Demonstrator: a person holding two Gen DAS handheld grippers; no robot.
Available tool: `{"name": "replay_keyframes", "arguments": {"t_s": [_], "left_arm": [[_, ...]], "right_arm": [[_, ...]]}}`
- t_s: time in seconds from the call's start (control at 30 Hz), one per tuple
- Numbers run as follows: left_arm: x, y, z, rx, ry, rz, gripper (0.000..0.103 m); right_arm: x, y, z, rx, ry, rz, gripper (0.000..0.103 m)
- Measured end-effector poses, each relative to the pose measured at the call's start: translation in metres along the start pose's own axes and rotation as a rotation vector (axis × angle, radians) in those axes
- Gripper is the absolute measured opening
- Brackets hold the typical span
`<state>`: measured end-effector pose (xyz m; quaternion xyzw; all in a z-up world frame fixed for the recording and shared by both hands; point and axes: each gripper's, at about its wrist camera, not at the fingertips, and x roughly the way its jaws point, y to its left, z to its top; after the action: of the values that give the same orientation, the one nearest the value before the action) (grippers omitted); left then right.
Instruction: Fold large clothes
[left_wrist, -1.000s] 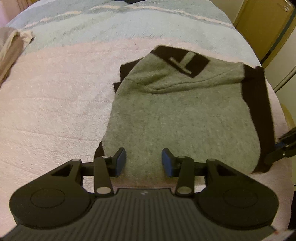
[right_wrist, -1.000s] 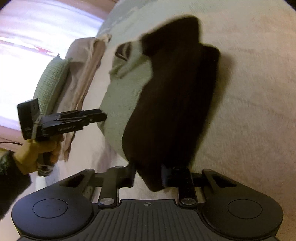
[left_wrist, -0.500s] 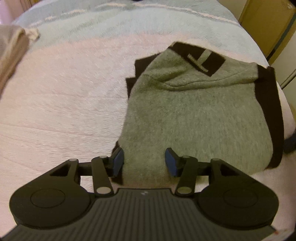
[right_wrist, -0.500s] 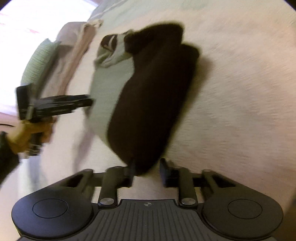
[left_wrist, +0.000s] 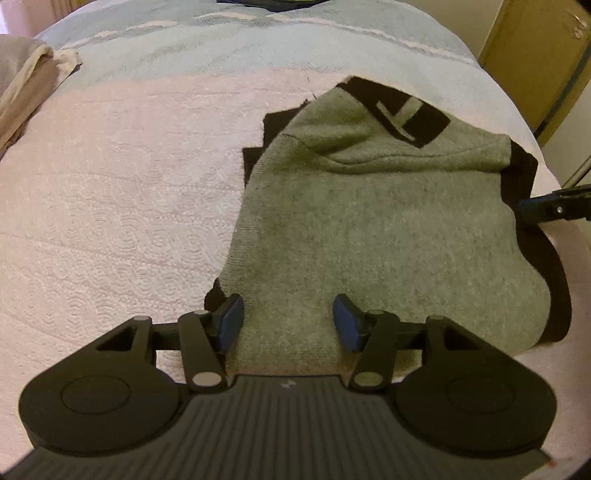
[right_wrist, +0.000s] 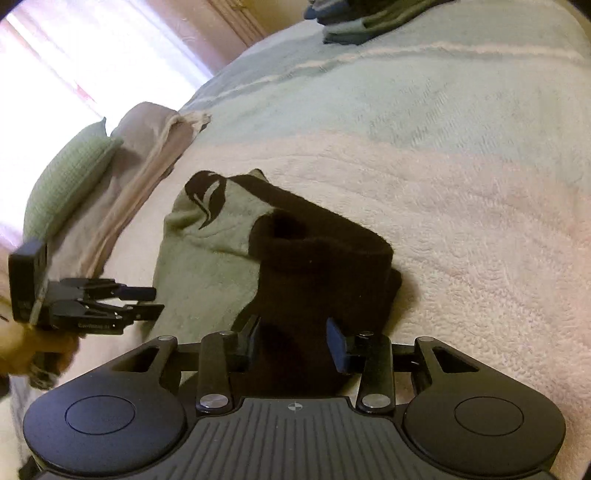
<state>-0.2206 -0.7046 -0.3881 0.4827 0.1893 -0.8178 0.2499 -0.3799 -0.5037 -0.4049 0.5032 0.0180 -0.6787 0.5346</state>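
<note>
A pink textured blanket (left_wrist: 122, 206) covers the bed, with a pale blue striped cover (right_wrist: 424, 85) beyond it. A green pillow (right_wrist: 70, 177) lies on beige bedding (right_wrist: 147, 155) by the bright window (right_wrist: 92, 48). A wooden cabinet (left_wrist: 535, 48) stands alongside.

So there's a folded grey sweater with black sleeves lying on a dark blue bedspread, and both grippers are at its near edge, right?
Not quite. The bedspread under the sweater is pale pink, turning light blue-green only farther up the bed; the left wrist view shows this plainly. The rest holds: the sweater is grey with black sleeves, folded, and the left gripper and right gripper sit at its near edge.
</note>
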Motion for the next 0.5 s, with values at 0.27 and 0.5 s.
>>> {"name": "replay_keyframes", "arguments": {"t_s": [0.27,0.5], "left_arm": [[-0.063,-0.030,-0.001,0.285,-0.053,0.105,0.054],[-0.054,-0.074,-0.042,0.704,-0.077,0.159,0.072]], "right_arm": [[-0.030,0.115,-0.043,-0.483,0.139,-0.101,0.065],[0.039,0.155,-0.125,-1.105,0.215,-0.341,0.067]]}}
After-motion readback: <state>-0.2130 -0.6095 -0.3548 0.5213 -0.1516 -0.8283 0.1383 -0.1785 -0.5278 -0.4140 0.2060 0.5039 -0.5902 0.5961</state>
